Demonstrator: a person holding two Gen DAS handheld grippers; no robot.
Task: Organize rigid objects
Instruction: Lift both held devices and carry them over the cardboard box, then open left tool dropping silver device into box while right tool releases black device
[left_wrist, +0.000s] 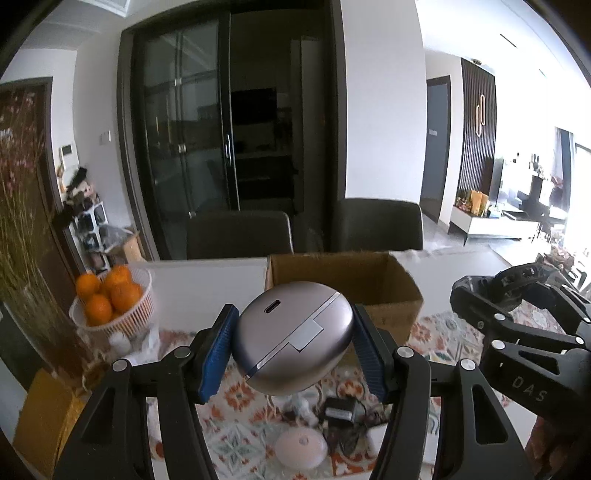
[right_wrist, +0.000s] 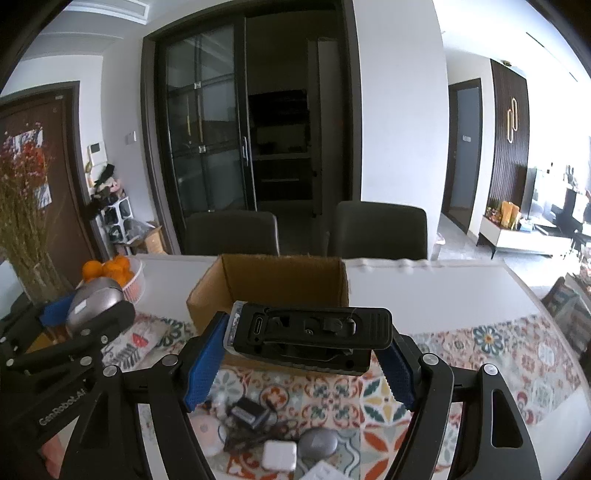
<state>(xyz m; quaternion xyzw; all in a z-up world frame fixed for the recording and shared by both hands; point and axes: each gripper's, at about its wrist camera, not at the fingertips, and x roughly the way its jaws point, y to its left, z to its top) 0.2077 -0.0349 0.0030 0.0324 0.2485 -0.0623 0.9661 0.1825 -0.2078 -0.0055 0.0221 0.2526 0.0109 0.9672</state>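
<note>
A: The left gripper (left_wrist: 293, 341) is pinching a rounded silver earbud case (left_wrist: 293, 334) between its blue pads (left_wrist: 216, 356), low in the centre of the left wrist view. The case is tilted, its charging port facing the camera, and it hangs clear of the counter (left_wrist: 207, 284).

B: And the right one?

A: The right gripper (right_wrist: 306, 352) is clamped on a flat black device (right_wrist: 314, 332), held crosswise at the lower centre of its own view, with a port visible on its near edge. It too is up off the counter.

B: What lies just beyond them?

A: An open cardboard box (right_wrist: 280, 284) sits behind both held things, in the middle of each view, on a patterned mat (right_wrist: 480, 350). Below the grippers, near the bottom edge, more items lie on the mat: a black charger with tangled cable (right_wrist: 249, 411), a white square adapter (right_wrist: 279, 456), a grey oval case (right_wrist: 317, 443) and a pale pink round one (left_wrist: 301, 448).

B: Further out?

A: A white basket of oranges (left_wrist: 110, 302) stands at the left of the counter, with a vase of dried stems (right_wrist: 29, 229) beside it. Two dark chair backs (right_wrist: 378, 230) rise behind the far edge, in front of a dark glass door (right_wrist: 207, 140).
</note>
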